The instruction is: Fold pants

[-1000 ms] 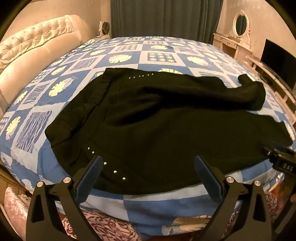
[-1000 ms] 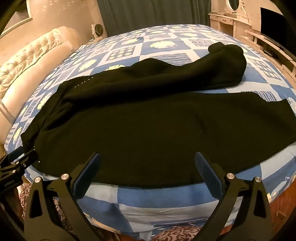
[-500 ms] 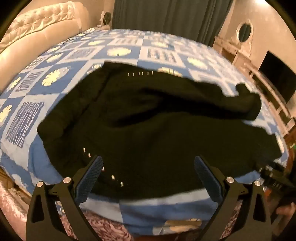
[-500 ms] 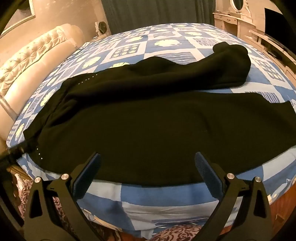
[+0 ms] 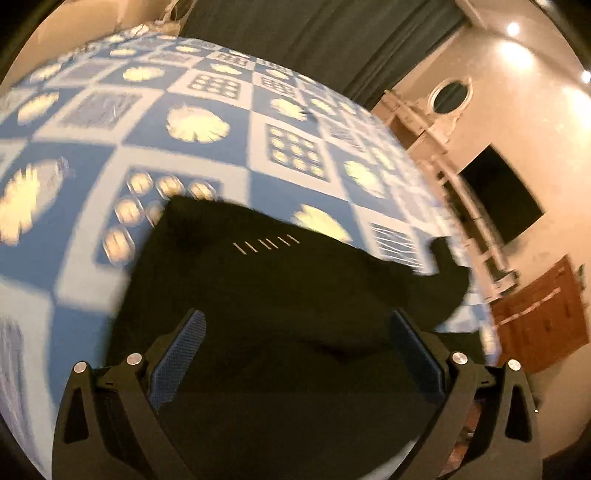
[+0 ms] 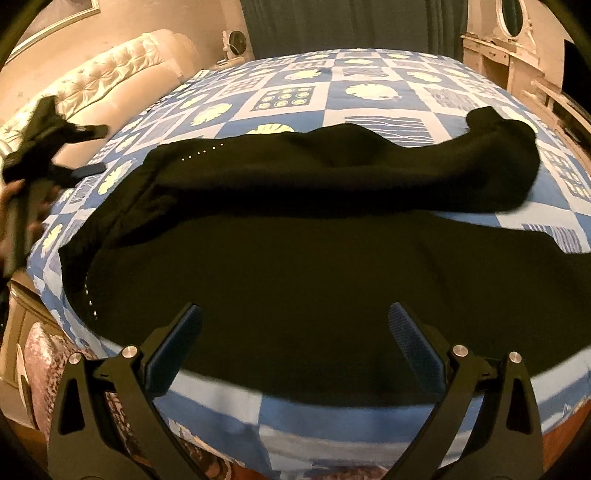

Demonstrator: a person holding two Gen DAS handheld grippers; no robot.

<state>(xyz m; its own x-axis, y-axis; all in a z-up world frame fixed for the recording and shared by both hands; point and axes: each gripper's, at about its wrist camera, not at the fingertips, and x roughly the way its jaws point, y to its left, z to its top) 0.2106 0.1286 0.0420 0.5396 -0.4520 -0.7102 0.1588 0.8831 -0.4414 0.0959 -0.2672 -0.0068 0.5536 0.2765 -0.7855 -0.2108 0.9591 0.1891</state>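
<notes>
Black pants (image 6: 295,251) lie spread across the blue and white patterned bedspread (image 6: 369,92), waist to the left, small metal studs near the waistband. The far leg (image 6: 498,162) is bunched and doubled over at the right. My right gripper (image 6: 295,332) hangs open over the near leg at the bed's front edge, holding nothing. In the blurred left wrist view my left gripper (image 5: 295,336) is open just above the pants (image 5: 277,295) near the stud row. The right wrist view shows the left gripper (image 6: 94,149) raised above the bed's left side, a hand on its handle.
A cream tufted headboard (image 6: 92,92) runs along the left. A white dresser with an oval mirror (image 6: 509,22), a dark screen (image 5: 498,192) and a brown cabinet (image 5: 539,314) stand at the right. Dark curtains hang behind the bed. Patterned fabric (image 6: 48,354) lies below the front left corner.
The left gripper has lifted and swung forward over the waist end, its view now blurred and tilted. The right gripper has barely moved. The pants lie as before.
</notes>
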